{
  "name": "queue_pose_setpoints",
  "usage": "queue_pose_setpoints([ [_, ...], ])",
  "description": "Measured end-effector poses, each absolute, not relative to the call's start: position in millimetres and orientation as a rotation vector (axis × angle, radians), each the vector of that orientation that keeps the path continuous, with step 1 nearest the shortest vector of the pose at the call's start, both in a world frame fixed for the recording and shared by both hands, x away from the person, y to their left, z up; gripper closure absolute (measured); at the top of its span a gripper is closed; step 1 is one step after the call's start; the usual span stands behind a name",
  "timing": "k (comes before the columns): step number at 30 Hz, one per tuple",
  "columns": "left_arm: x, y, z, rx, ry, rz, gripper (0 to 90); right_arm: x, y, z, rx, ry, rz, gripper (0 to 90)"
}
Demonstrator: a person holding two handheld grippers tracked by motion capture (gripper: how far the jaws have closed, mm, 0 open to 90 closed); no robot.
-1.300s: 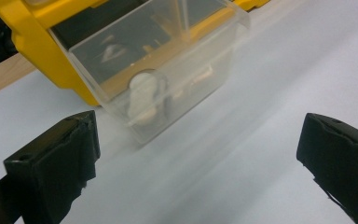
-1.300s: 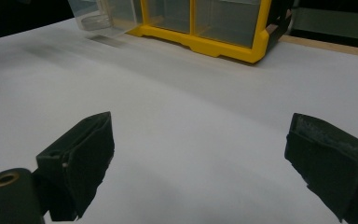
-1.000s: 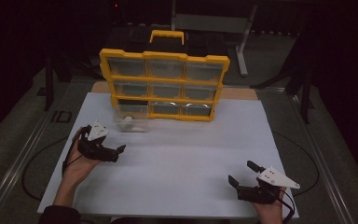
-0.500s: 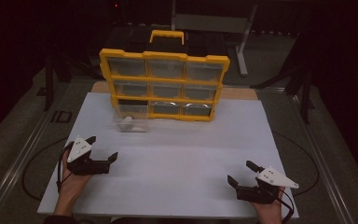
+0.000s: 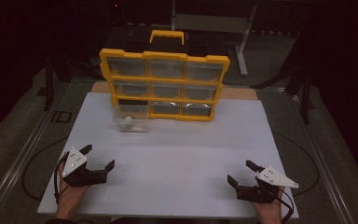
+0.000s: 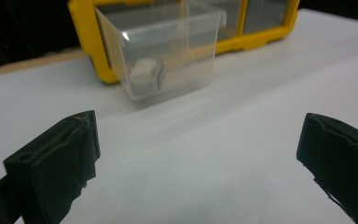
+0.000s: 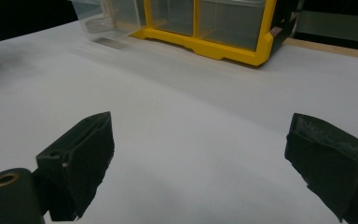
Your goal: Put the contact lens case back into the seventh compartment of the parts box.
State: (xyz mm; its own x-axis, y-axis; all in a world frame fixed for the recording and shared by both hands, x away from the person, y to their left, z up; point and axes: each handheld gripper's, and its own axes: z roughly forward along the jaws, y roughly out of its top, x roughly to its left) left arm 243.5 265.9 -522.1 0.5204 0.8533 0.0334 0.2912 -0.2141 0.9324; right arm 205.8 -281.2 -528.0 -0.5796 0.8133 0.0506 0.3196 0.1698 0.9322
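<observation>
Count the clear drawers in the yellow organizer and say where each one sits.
9: eight sit in the yellow organizer, three in the top row, three in the middle, two at bottom middle and right. The ninth drawer is pulled out at bottom left.

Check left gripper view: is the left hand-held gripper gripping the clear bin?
No: the left hand-held gripper is open over bare white table, well short of the clear bin.

Dim, grainy pictures; dark surroundings, lit white table [image 5: 177, 158], soft focus up close.
</observation>
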Motion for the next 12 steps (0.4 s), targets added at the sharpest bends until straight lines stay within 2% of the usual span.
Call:
queue_pose_setpoints([
  [12,236.9,267.1,-519.1,1.719,0.942,0.717,0.1,207.5,-283.3,-528.0,1.074,1.979,1.394,7.8],
])
